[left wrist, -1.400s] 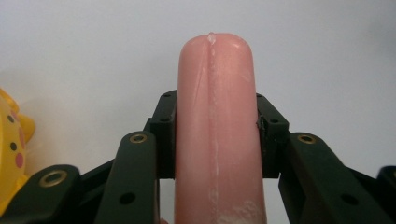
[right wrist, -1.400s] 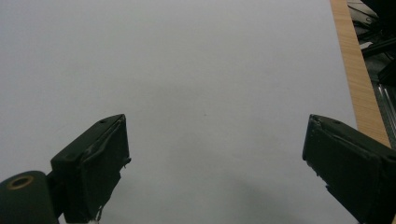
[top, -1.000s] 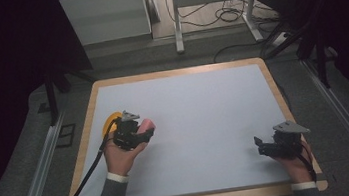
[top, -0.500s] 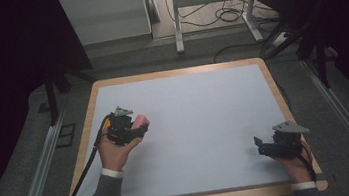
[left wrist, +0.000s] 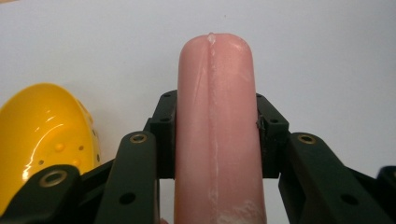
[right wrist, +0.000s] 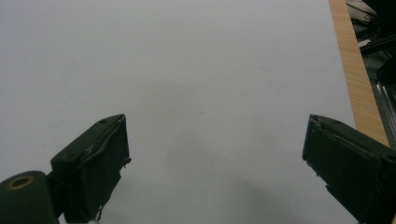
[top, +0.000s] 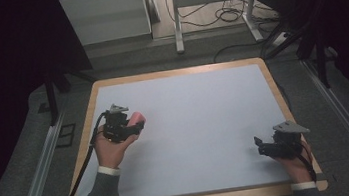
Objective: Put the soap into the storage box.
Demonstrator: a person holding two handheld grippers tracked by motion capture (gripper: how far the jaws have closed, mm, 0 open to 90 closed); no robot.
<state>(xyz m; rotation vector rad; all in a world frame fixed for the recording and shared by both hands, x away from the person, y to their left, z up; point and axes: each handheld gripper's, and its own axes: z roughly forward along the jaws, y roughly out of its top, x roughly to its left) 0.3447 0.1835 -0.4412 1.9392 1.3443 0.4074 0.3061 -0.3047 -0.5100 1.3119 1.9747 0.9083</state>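
Left gripper [top: 131, 128]: we see it clamped on the pink sausage-shaped piece [left wrist: 217, 130], pads pressing both its sides.
Pink piece: we place it near the worktop's [top: 187, 96] left edge, about midway along it, rounded tip sticking out past the jaws.
Yellow perforated bowl [left wrist: 37, 135]: we see it just beside the left gripper's jaw, in the left gripper view.
Right gripper [top: 264, 148]: jaws wide apart, nothing between; we see it near the worktop's front right corner.

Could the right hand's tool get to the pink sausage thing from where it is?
Probably yes. The right tool has its jaws open with nothing between them, and bare table lies between it and the pink sausage. But the left tool is clamped on the sausage.
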